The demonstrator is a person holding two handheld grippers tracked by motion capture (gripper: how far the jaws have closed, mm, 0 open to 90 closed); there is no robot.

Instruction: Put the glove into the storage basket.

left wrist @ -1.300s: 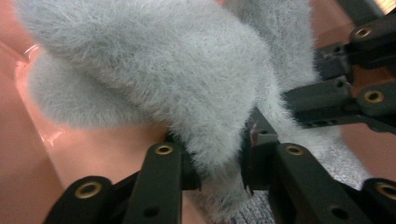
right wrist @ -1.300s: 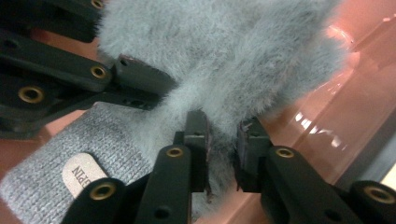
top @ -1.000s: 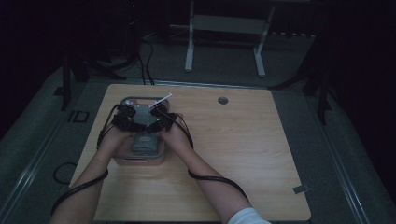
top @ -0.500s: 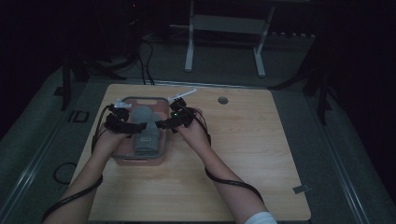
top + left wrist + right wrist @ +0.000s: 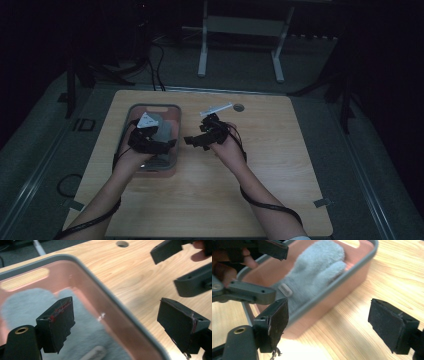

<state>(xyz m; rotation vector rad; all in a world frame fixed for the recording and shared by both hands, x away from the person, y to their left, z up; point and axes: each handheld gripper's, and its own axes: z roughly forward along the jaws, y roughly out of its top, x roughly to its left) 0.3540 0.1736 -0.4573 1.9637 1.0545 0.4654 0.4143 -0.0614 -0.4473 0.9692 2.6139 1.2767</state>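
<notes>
A pink bin with a grey rim [image 5: 131,112] stands on the left half of the wooden table. In it lies a grey fleece mitten [image 5: 317,270], also seen close up [image 5: 85,335] in the left gripper view. My left gripper [image 5: 167,145] hovers over the bin's right rim [image 5: 105,290], its jaws wide apart and empty [image 5: 120,325]. My right gripper [image 5: 192,141] is just right of the bin [image 5: 332,302] over bare wood, pointing back at it [image 5: 333,323]. Both sets of jaws have just been opening, with nothing between them. Each gripper shows in the other's view [image 5: 180,267] [image 5: 249,292].
A round cable hole [image 5: 238,107] sits near the table's far edge. Bare wood [image 5: 280,150] stretches to the right and toward the person. Behind the table stand a desk frame's legs [image 5: 202,55] and cables on the dark floor.
A second ago both grippers were close together over the mitten in the bin. They have parted, and the right one has drawn to the right off the bin. The mitten stays in the bin.
</notes>
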